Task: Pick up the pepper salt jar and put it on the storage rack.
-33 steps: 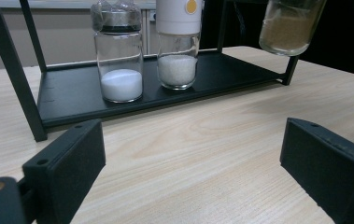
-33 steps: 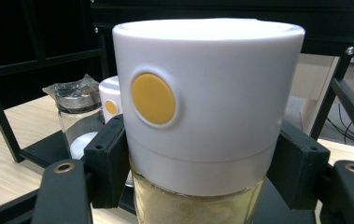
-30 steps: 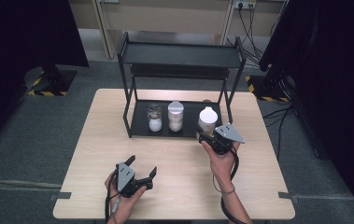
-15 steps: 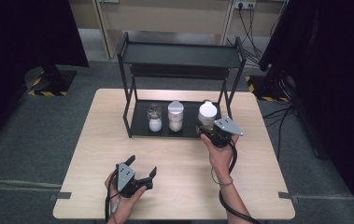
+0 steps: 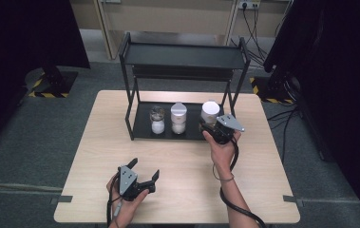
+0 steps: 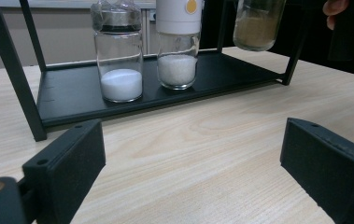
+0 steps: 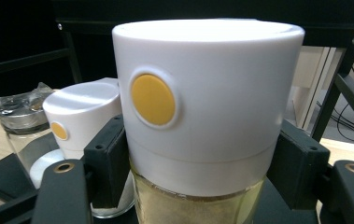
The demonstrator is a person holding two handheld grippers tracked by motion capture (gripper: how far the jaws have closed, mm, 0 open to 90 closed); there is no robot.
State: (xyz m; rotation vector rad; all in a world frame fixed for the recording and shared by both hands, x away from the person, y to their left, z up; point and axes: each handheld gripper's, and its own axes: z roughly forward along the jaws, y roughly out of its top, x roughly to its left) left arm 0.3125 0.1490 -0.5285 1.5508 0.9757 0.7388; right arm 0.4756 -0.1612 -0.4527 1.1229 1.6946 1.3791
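My right claw [image 7: 202, 177] is pinching the white-capped jar [image 7: 202, 116]; left claw [image 5: 142, 178] sits spread wide, nothing in it.

Between our right gripper's [image 7: 202, 163] black jaws we see a jar [image 7: 202, 140] with a white cap bearing a round yellow spot; its clear glass holds tan powder. Left of those jaws stands a second jar [image 7: 79, 123], white-capped with a smaller yellow dot, and beyond it a clear one with a silver lid [image 7: 18, 112]. Ahead of our left gripper's [image 6: 198, 172] black jaws, white grains fill both jars on the black rack [image 6: 67, 100], which stands on the pale wood-grain table [image 6: 202, 149].
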